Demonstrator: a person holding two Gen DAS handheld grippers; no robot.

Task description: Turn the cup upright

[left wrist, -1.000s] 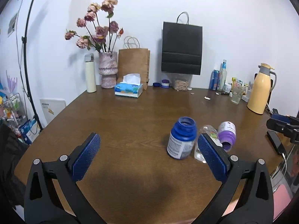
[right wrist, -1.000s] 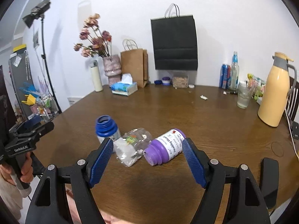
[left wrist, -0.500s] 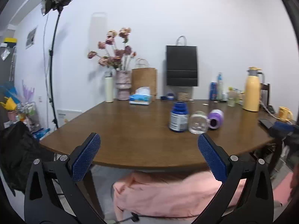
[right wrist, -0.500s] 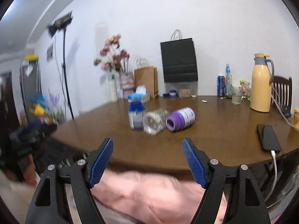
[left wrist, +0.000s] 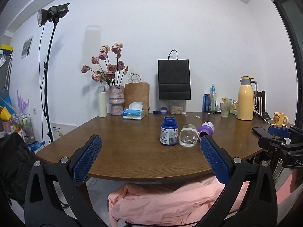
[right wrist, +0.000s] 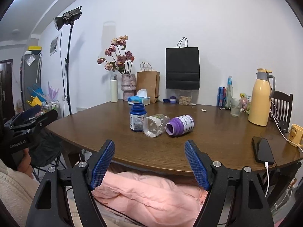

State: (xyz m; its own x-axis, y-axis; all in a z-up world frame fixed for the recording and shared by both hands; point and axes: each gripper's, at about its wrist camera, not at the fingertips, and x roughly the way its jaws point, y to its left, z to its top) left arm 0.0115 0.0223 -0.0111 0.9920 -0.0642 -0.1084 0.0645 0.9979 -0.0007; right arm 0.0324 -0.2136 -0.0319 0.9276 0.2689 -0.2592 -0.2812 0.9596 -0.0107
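Nearest, at 6 o'clock in both wrist views: pink fabric (right wrist: pixel 151 198) under table edge, on a person's lap. Left gripper (left wrist: pixel 150 158) fingers spread wide, holding nothing, hanging short of the near table edge; right gripper (right wrist: pixel 149 163) likewise spread wide, empty, off the table edge. Left gripper also seen at 9 o'clock in right wrist view, gripped by a hand (right wrist: pixel 23 163); right gripper's blue tip at 3 o'clock in left wrist view. Wooden table (right wrist: pixel 217 141) next. Mid-table, just above centre: clear cup (right wrist: pixel 155 125) lying on its side, mouth toward cameras, not yet upright. Touching or v. close on its left: blue bottle (right wrist: pixel 137 120) standing upright, lid off. On its right, just beside: purple bottle (right wrist: pixel 180 125) on its side, open mouth toward cameras. At 4 o'clock in right view: black phone (right wrist: pixel 263 150) w/ white cable near table edge; yellow mug (right wrist: pixel 295 135) at 3 o'clock. Farther, at 2 o'clock: yellow thermos jug (right wrist: pixel 260 98), glass, cans & bottles. Far edge by wall, 12 o'clock: tissue box (right wrist: pixel 139 99), brown paper bag (right wrist: pixel 148 83), black paper bag (right wrist: pixel 182 68) on wall, vase w/ dried flowers (right wrist: pixel 128 87), white flask (right wrist: pixel 114 89). At 10 o'clock: studio light on stand (right wrist: pixel 68 18).
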